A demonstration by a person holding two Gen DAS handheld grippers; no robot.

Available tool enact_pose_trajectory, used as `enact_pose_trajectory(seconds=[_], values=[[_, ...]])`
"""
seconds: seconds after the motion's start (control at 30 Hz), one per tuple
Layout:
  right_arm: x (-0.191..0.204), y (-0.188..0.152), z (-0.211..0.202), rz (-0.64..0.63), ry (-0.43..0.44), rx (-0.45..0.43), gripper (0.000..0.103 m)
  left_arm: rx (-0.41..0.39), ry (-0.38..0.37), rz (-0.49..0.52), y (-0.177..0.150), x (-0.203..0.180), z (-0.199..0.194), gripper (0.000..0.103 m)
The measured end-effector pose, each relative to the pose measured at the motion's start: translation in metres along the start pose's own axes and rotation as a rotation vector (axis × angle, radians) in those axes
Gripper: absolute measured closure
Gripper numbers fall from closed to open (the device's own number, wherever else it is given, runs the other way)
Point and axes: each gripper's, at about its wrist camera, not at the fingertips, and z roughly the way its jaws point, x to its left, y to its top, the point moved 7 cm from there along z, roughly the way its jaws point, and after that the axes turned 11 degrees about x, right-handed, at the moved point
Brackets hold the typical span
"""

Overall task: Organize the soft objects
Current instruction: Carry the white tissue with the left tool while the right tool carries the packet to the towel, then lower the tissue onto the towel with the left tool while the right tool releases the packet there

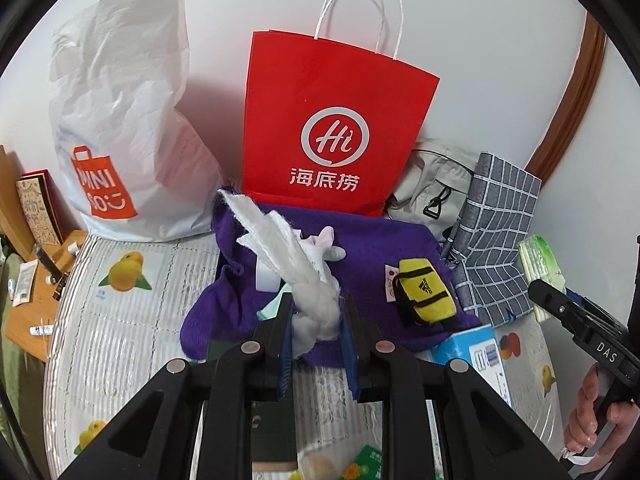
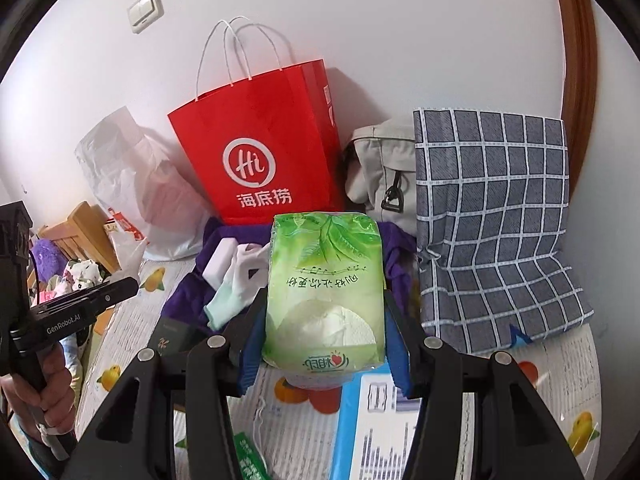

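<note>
1. Low in the left wrist frame, your left gripper [image 1: 316,316] pinches a frayed white cloth strip [image 1: 280,240], jaws narrow.
2. Your right gripper [image 2: 324,320] clamps a glossy green tissue pack [image 2: 326,292] printed with Chinese characters, centre frame.
3. Behind stand a red paper "Hi" bag [image 1: 332,128] and a crinkled white MINISO bag [image 1: 120,128].
4. A purple knit [image 1: 360,240] carries a yellow plush bag [image 1: 426,294]; a checked cushion [image 2: 496,220] leans at right.

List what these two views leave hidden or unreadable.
- Red bag contents: both views show only its outside.
- White plastic bag contents: opaque in the left wrist view.
- Blue box: partly hidden by the tissue pack in the right gripper and cut off by the right wrist view's bottom edge.
- Grey bag: checked cushion covers its side.
</note>
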Motion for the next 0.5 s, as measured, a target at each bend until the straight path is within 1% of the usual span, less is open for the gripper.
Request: enact_pose_trajectory(seconds=[0.07,0.27,0.5], values=[[-0.001,0.004,0.006,-0.002,-0.013,0.001,0.051,0.0,-0.003,-0.002,0.004,0.001,0.004,0.082],[-0.003,0.014,0.025,-0.007,-0.017,0.023,0.051,0.01,0.009,-0.015,0.016,0.01,0.018,0.082],[0.001,0.037,0.05,-0.03,0.003,0.045,0.051,0.029,0.017,-0.088,0.025,0.034,0.04,0.082]])
